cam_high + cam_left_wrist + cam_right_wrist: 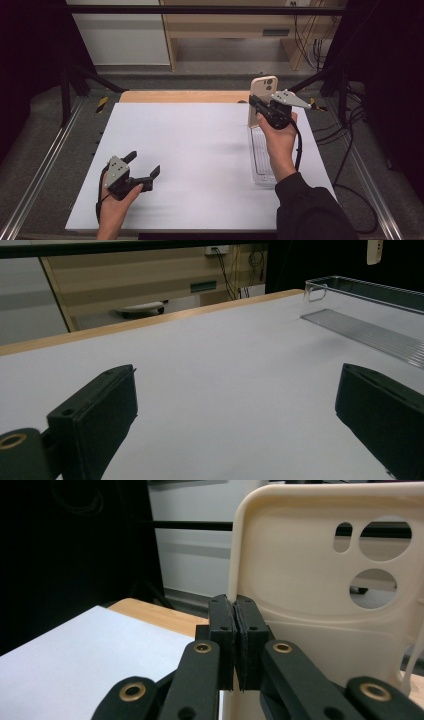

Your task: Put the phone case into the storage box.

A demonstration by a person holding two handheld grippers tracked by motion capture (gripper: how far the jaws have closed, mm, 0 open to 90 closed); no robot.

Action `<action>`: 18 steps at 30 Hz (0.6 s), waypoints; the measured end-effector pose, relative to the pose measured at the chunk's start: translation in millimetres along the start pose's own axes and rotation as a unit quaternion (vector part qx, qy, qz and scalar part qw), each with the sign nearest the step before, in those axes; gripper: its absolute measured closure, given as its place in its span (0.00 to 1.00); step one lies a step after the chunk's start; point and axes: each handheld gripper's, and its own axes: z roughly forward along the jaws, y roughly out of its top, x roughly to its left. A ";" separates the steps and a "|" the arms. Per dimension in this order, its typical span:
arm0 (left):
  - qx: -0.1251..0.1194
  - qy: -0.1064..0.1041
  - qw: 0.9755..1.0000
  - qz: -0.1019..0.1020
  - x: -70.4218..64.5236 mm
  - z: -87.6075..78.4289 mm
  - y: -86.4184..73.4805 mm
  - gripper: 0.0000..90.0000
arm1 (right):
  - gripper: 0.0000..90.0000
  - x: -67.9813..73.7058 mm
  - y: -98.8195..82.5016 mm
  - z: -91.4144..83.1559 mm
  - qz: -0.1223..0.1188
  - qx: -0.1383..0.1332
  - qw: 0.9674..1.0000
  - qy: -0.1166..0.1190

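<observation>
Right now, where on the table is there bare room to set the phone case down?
The white sheet is bare between the left gripper and the clear tray, and across its far half. It is crowded at the right edge, where the right gripper holds the phone case above the tray.

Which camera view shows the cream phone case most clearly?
The right gripper view: the phone case stands close behind the shut right tool, which pinches its edge, and the camera cutouts are plain. The high view shows it small, upright above the clear tray. The left gripper view catches a sliver at the top edge.
</observation>
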 end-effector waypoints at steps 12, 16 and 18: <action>-0.004 0.001 1.000 -0.002 1.1 -0.5 -1.4 0.03 | 0.98 -23.4 -10.1 15.0 0.031 0.010 0.999 -0.039; -0.005 0.002 1.000 -0.004 2.3 -0.8 -2.1 0.03 | 0.98 -27.8 -14.1 21.9 0.039 0.014 0.998 -0.043; -0.004 0.002 1.000 -0.004 2.5 -0.9 -2.3 0.03 | 0.98 -29.2 -16.3 25.6 0.036 0.017 0.998 -0.045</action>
